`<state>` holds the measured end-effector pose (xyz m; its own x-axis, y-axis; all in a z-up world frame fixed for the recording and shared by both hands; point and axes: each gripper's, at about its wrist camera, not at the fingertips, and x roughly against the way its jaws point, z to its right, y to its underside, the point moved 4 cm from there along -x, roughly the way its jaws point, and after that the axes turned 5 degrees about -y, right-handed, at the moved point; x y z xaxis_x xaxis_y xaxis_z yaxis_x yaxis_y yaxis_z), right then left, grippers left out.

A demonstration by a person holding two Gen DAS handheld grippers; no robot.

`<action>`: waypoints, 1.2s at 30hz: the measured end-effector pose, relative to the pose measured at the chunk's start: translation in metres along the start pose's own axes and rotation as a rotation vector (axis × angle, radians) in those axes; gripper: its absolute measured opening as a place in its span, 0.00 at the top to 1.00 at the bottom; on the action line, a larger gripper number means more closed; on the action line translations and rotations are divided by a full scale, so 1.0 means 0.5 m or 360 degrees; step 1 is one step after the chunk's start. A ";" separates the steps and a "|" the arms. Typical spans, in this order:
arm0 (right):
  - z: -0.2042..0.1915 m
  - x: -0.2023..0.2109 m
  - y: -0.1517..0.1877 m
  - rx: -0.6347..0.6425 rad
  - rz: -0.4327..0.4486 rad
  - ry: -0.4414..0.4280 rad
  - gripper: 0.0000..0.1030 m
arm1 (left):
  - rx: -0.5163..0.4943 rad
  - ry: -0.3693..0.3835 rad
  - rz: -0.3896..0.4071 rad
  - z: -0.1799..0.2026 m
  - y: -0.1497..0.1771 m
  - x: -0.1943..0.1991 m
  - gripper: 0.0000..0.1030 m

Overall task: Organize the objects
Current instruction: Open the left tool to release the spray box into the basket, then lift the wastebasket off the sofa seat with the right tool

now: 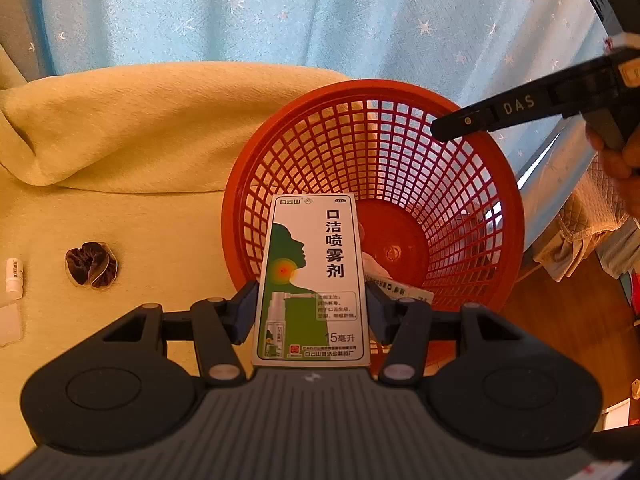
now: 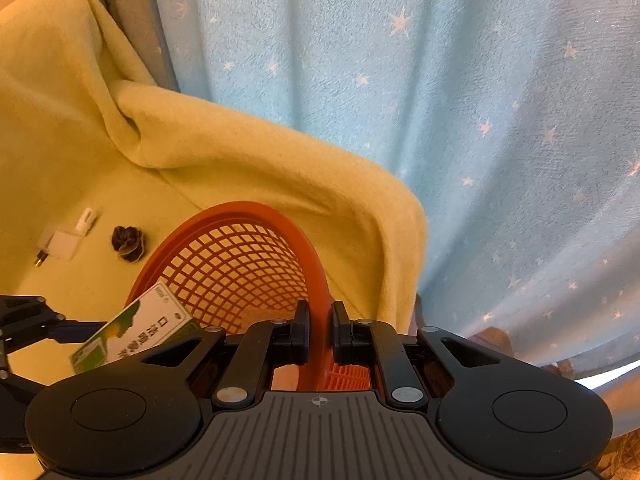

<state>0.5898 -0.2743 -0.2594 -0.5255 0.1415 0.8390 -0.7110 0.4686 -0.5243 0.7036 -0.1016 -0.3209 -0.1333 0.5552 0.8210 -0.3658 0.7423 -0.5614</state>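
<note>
The tall white-and-green cardboard spray box sits clenched between the jaws of the left gripper, held upright by its long edges, right at the near rim of the round red plastic lattice basket. The basket is tipped toward the box, its mouth open to it, with what looks like a pale packet already lying inside near the bottom. The right gripper has its jaws closed on the basket's rim, one finger inside the wall and one outside, which appears to be what keeps it tilted.

The step in hand looks like dropping the box in. To do it well, carry the box forward past the rim until most of its length is over the basket floor, lower it, then let go; releasing at the lip risks it tipping back out. The right side should hold the rim steady until then.

Out on the yellow fleece blanket wait a dark velvet scrunchie and a small white tube.
</note>
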 end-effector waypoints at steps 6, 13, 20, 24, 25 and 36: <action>-0.018 0.000 0.001 0.0016 -0.0009 -0.0019 0.93 | -0.0004 0.0017 0.0001 0.010 -0.009 -0.002 0.51; -0.028 -0.001 -0.001 0.0029 -0.0028 -0.0039 0.93 | 0.0107 0.0052 0.0065 0.000 -0.030 0.016 0.49; -0.023 -0.009 -0.006 0.0023 -0.0071 -0.0025 0.93 | 0.0195 -0.0033 0.0113 -0.041 -0.030 0.061 0.47; -0.015 -0.023 -0.001 0.0009 -0.0165 0.0010 0.93 | 0.0268 -0.0106 0.0096 -0.081 -0.006 0.077 0.47; -0.010 -0.030 0.003 0.0004 -0.0197 0.0029 0.93 | 0.0292 -0.0129 0.0085 -0.091 0.002 0.081 0.47; 0.112 -0.049 0.009 -0.0744 -0.0311 -0.0018 0.92 | 0.0539 -0.0284 -0.0011 -0.168 0.104 0.112 0.47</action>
<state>0.5731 -0.3246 -0.2903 -0.4103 0.0039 0.9120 -0.5126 0.8261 -0.2341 0.7545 -0.0005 -0.3128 -0.2773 0.4545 0.8465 -0.6470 0.5630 -0.5142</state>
